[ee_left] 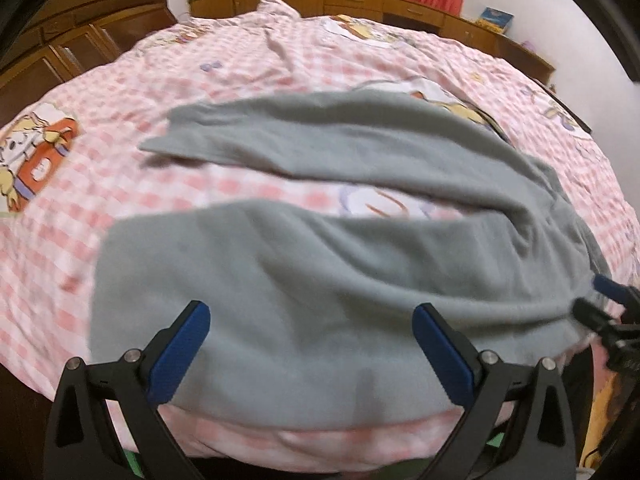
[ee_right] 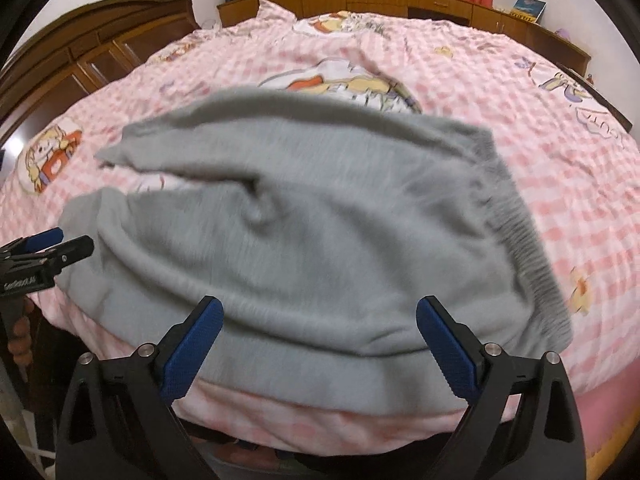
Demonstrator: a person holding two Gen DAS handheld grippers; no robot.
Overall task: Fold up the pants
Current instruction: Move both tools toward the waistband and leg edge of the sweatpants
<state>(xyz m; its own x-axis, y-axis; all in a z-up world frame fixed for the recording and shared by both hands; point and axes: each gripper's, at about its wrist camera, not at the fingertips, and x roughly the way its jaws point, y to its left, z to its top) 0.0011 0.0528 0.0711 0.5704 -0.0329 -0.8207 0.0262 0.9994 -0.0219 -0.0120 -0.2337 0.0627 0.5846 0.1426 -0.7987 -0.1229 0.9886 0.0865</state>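
Both our grippers, left and right, gape wide, empty; pants near bed edge may slide off if tugged.

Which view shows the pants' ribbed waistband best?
The right wrist view: the waistband runs down the pants' right edge, its ribbing visible. In the left wrist view that end bunches at the far right, ribbing indistinct.
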